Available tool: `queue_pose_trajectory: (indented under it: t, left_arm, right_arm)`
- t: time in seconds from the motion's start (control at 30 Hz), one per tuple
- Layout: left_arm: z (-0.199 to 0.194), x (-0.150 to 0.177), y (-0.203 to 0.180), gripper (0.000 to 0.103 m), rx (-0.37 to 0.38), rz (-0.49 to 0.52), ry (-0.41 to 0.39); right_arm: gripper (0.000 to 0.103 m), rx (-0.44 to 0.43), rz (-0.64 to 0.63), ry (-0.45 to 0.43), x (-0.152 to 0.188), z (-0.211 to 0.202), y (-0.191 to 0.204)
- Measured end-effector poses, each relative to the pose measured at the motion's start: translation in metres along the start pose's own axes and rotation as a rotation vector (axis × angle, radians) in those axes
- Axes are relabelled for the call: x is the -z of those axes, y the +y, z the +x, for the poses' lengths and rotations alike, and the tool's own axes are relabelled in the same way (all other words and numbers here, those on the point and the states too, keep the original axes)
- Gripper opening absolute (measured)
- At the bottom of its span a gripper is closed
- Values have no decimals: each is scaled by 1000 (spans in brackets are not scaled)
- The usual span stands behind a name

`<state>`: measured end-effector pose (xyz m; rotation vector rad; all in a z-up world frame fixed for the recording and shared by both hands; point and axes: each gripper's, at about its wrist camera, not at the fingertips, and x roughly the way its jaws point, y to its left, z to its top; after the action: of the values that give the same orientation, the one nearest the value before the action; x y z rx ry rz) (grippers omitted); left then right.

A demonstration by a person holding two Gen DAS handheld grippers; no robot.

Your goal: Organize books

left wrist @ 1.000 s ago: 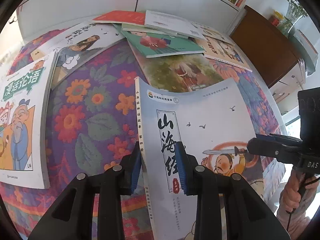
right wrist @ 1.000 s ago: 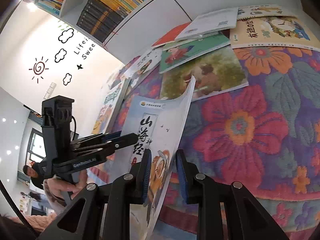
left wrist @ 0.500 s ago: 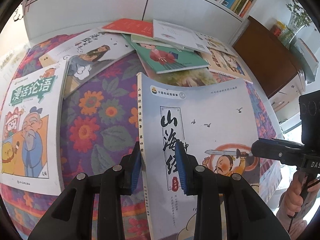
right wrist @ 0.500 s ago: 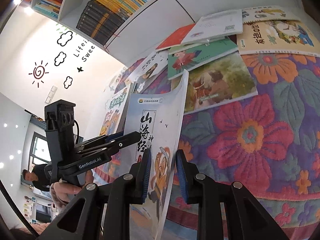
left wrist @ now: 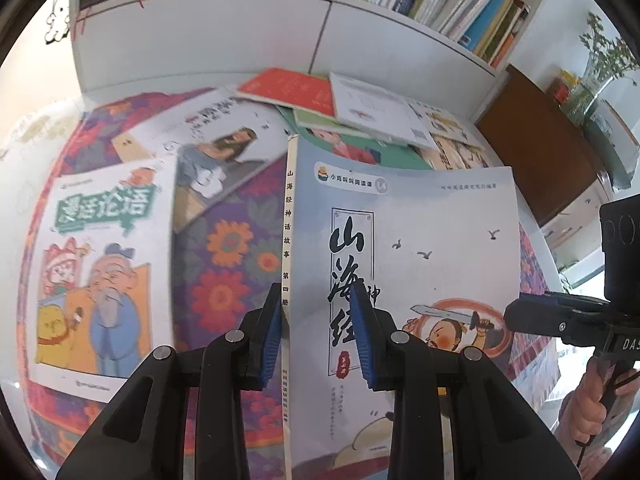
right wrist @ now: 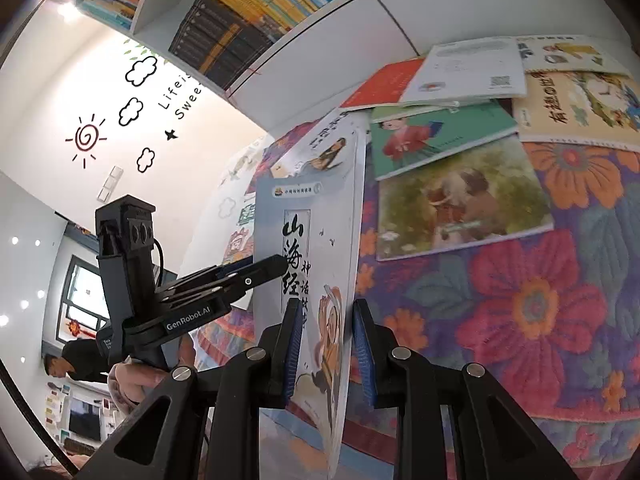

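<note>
A pale blue picture book (left wrist: pixel 420 248) with black Chinese title stands tilted upright above the flowered table. My left gripper (left wrist: pixel 318 332) is shut on its spine edge. My right gripper (right wrist: pixel 326 344) is shut on its opposite page edge; it also shows in the left wrist view (left wrist: pixel 516 314). The same book shows edge-on in the right wrist view (right wrist: pixel 320 240), with the left gripper (right wrist: pixel 280 266) pinching its far side. Several other books lie flat on the table behind it.
A white book with green title (left wrist: pixel 104 264) lies at the left. A bearded-man book (left wrist: pixel 224 152), red (left wrist: pixel 296 90), green (right wrist: pixel 436 136) and yellow (right wrist: pixel 580 108) books lie at the back. The flowered tablecloth (right wrist: pixel 520 300) covers the table. White bookshelves (left wrist: pixel 280 36) stand behind.
Both grippers have raised the blue book and tipped it more upright. The bookshelf has come further into view.
</note>
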<state>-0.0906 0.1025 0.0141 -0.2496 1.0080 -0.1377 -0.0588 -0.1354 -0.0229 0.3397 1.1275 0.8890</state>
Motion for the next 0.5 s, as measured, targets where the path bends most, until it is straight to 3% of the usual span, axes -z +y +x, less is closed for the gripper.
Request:
queue_pose_trajectory:
  t: [0.5]
  left_arm:
    - [-46,-15,50,29,-32,-74,-109]
  right_arm:
    - [26,-104,-43,36,-31,25,43]
